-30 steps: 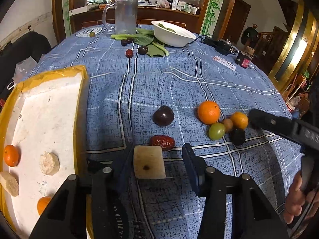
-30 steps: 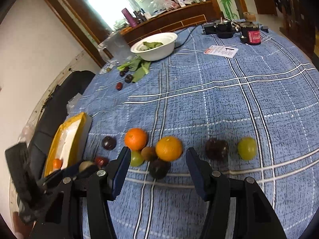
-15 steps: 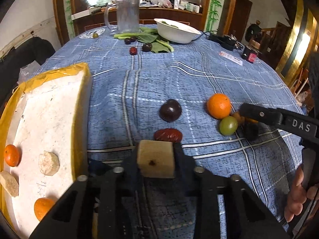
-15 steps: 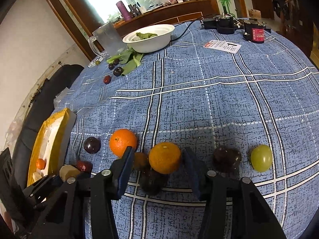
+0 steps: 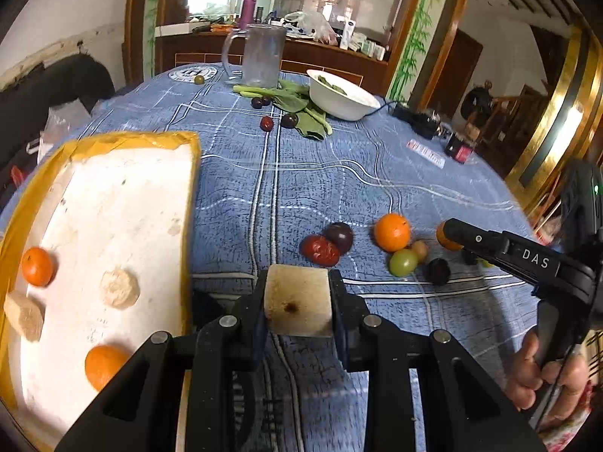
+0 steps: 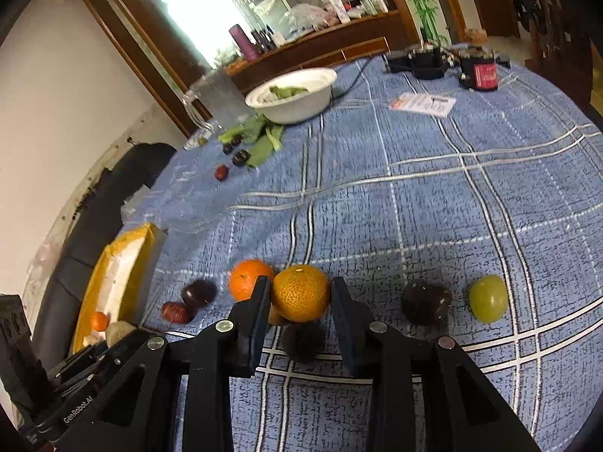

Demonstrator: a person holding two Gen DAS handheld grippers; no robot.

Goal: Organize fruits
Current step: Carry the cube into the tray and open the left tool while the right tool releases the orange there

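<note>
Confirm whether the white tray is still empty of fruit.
No: in the left wrist view the white tray already holds two oranges and two pale chunks.

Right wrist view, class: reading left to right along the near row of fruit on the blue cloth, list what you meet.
Red date → dark plum → orange → mandarin between the right tongs → dark plum → green fruit.

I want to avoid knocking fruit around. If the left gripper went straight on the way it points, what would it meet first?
Probably the red date, lying on the cloth just beyond the pale cube that the left gripper is shut on, with a dark plum touching it behind. Depth is unclear, so it might pass above.
</note>
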